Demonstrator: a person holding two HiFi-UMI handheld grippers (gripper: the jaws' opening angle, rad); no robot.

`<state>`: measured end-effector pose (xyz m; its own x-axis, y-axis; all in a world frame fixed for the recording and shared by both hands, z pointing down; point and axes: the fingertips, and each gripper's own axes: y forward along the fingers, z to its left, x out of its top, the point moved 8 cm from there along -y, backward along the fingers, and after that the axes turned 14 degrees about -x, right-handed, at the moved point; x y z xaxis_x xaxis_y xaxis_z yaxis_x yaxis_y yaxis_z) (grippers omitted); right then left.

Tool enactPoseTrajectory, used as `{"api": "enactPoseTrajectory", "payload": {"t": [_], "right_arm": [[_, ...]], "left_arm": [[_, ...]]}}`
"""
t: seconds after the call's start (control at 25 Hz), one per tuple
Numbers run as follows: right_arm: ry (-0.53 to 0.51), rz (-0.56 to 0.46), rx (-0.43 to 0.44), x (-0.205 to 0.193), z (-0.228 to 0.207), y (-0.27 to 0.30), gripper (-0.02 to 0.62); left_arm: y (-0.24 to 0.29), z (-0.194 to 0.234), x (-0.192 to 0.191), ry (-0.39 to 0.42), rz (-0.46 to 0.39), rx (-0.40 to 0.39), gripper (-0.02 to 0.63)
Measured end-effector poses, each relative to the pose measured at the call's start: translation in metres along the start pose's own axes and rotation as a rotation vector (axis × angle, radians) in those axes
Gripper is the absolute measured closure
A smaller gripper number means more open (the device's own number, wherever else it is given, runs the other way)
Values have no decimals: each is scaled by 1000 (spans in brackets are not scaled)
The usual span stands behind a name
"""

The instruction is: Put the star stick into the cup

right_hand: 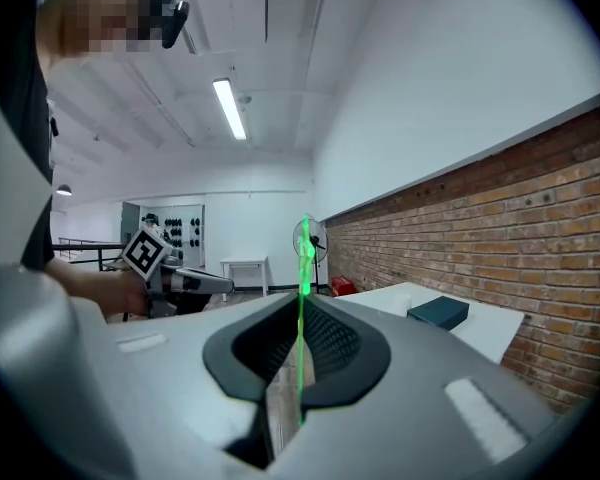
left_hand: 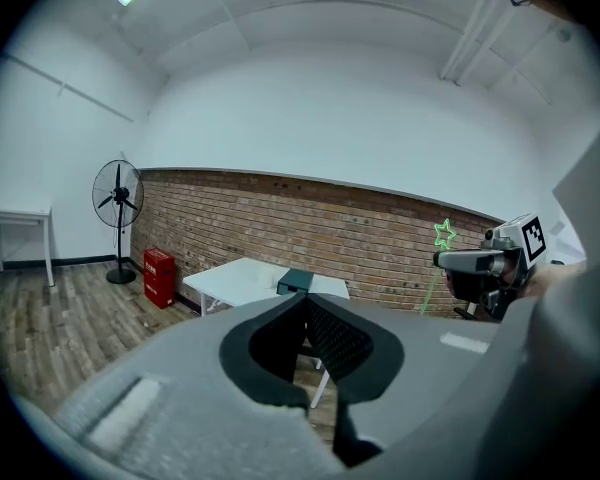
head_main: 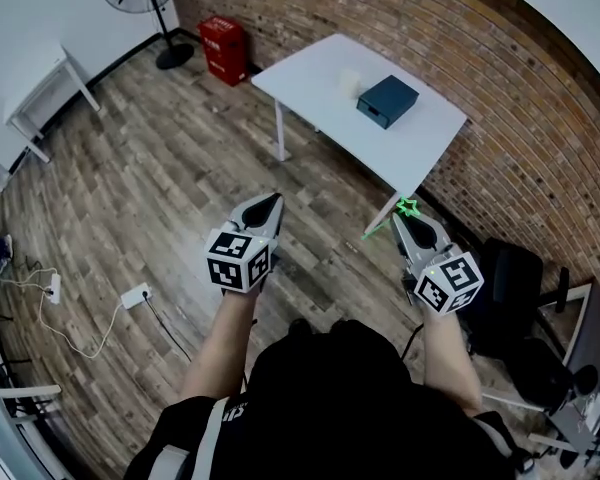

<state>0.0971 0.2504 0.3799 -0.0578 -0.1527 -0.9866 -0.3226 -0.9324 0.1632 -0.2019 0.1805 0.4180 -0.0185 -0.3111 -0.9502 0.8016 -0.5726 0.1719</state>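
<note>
In the head view I had both grippers held out over the wood floor, just below the middle of the frame. The right gripper point(head_main: 405, 220) had its jaws pinched on the green star stick point(head_main: 408, 208) — the star stood above the tips and the thin shaft ran down between the pads. The left gripper point(head_main: 271, 200) had its 2 jaws pressed together with nothing between them. The white table point(head_main: 310, 63) sat toward the upper right, well apart from both grippers, and on it stood the pale cup point(head_main: 350, 81) just beside a dark teal box point(head_main: 388, 101).

Bright ceiling tube point(right_hand: 230, 109) lights evenly; fisheye warps the edges.
</note>
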Motion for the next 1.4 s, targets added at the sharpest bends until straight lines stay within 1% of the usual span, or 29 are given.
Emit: {"api": "enactPoseTrajectory", "payload": {"t": [0.2, 0.32, 0.56, 0.76, 1.0, 1.2, 1.4], "right_arm": [[11, 3, 33, -2, -4, 32, 581], [27, 11, 38, -7, -19, 55, 580], [55, -7, 38, -6, -70, 117, 580], [89, -38, 16, 2, -128, 171, 580], [122, -48, 1, 10, -194, 219, 580], [135, -30, -19, 6, -236, 240, 581], [155, -7, -23, 1, -252, 261, 580]], "left_arm": [[9, 24, 0, -14, 11, 27, 600], [28, 37, 3, -15, 26, 30, 600], [96, 72, 22, 7, 48, 24, 600], [168, 103, 55, 45, 70, 1, 600], [244, 127, 92, 77, 97, -8, 600], [289, 135, 101, 76, 119, -27, 600], [314, 157, 97, 33, 140, -30, 600]]}}
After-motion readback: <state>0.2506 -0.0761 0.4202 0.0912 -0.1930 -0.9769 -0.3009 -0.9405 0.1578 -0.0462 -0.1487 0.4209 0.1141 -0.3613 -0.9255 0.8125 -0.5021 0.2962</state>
